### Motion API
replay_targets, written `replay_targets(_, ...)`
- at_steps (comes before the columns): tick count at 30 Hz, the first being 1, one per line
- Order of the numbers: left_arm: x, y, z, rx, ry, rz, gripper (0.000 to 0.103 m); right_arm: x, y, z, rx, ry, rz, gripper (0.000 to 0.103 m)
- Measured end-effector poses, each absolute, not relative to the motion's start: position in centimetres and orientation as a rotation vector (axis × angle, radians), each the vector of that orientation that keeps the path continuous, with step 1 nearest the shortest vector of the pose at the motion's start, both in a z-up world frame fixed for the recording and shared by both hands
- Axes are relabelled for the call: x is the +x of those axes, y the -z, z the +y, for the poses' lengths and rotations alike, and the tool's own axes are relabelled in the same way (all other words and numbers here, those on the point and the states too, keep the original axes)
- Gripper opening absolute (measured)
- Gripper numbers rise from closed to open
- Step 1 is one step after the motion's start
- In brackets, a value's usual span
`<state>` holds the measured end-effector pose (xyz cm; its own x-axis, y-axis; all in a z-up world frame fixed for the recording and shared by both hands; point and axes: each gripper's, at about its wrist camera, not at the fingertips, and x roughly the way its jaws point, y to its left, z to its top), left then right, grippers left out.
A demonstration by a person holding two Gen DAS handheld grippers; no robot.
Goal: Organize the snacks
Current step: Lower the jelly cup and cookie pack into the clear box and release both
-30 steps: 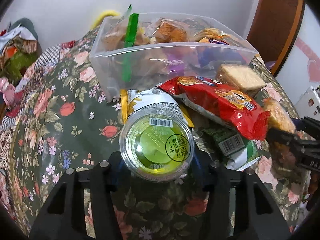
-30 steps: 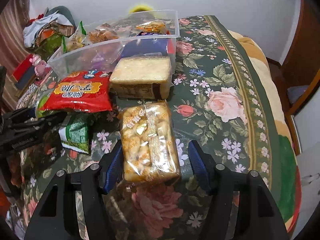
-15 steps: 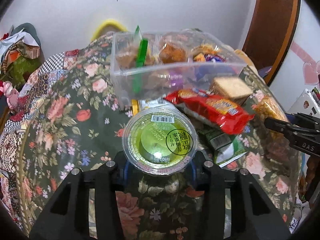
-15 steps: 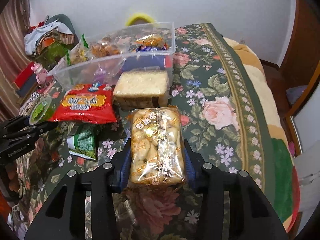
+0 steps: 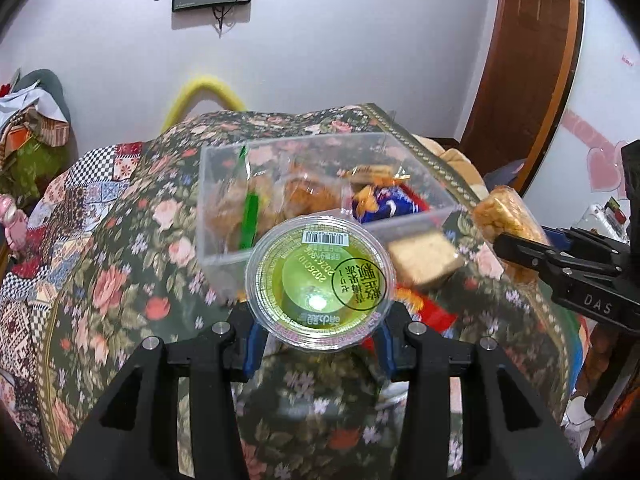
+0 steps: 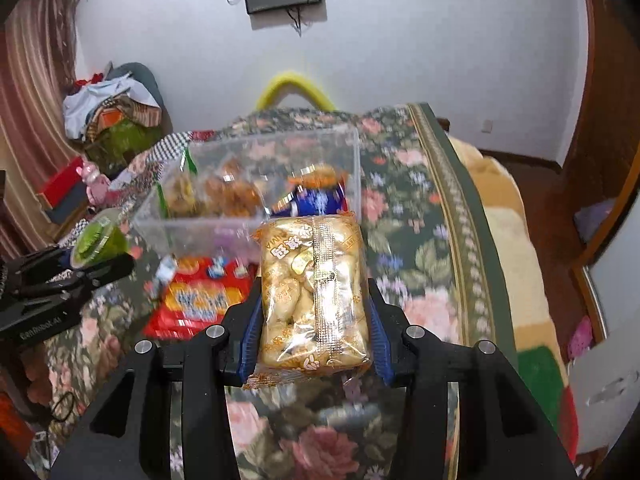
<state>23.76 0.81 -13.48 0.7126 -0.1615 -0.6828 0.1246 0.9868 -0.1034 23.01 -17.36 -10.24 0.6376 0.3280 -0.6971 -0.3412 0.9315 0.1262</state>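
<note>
Snacks half sorted: our left gripper (image 5: 320, 332) clasped the jelly cup (image 5: 319, 283), our right gripper (image 6: 312, 332) the biscuit pack (image 6: 314, 292); the red packet (image 6: 200, 300) lay outside the clear bin (image 6: 248, 224).

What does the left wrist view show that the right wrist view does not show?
Only the left wrist view shows the printed lid of the green cup held in the left gripper, and the pale cake beside the box. Only the right wrist view shows the front of the biscuit pack in the right gripper, and the curtain. Both show the clear box of snacks, the flowered cover and the red bag.
</note>
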Motion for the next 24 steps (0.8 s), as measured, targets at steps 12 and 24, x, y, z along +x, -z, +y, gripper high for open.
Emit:
replay_targets(12,29.7,13.8,0.1,-0.061,0.148,0.768,0.045,27.2,9.4,-14.2,-0.017,-0.427,0.743,0.042)
replay_targets(24,34.4,15.6,0.4,-0.069,0.142,0.799,0.045,32.3,10.7,-10.8,-0.050,-0.437,0.784,0.042)
